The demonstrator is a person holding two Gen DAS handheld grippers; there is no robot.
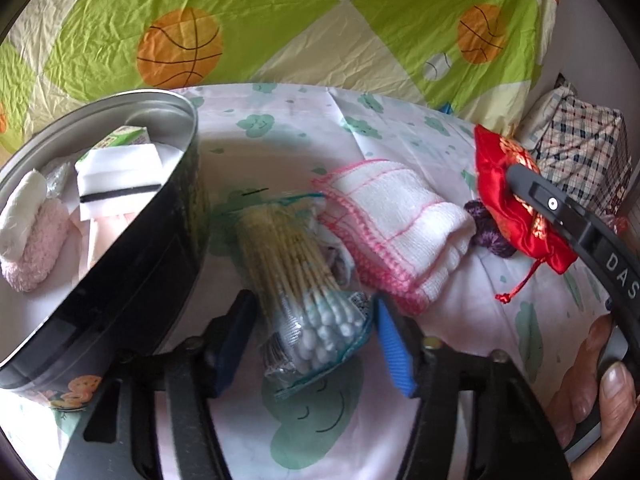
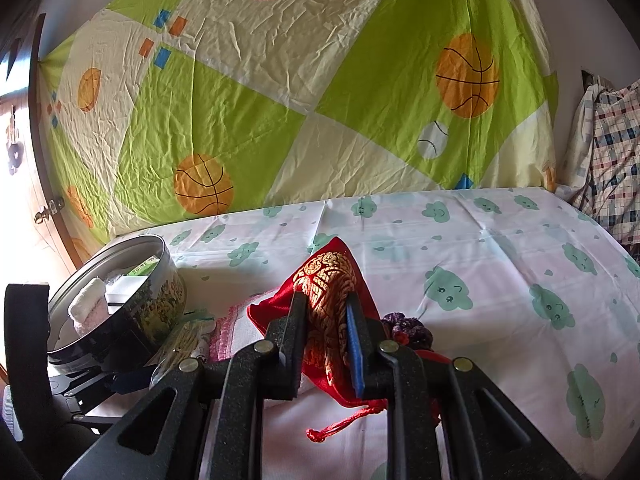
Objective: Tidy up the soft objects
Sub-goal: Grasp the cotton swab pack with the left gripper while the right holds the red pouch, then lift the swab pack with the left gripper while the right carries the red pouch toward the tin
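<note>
At far left the round tin [image 1: 120,216] on the bed already holds a pink fluffy piece [image 1: 34,248], a white roll and folded white cloth. Just right of it, the left claw [image 1: 310,340] straddles the cotton swab packet [image 1: 296,280], half open, pads apparently not yet pressing. Next lies the pink-edged towel [image 1: 392,224], unpacked. Farthest right, the right claw [image 2: 324,328] pinches the red pouch [image 2: 328,276], the purple scrunchie [image 2: 408,330] beside it; most sorting seems left.

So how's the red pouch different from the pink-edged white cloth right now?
The red pouch is shiny satin with gold embroidery, pinched in the right gripper; the white cloth is matte, ribbed and pink-trimmed, lying folded and ungripped. The pouch has a drawstring; the cloth doesn't. Both are outside the tin.
</note>
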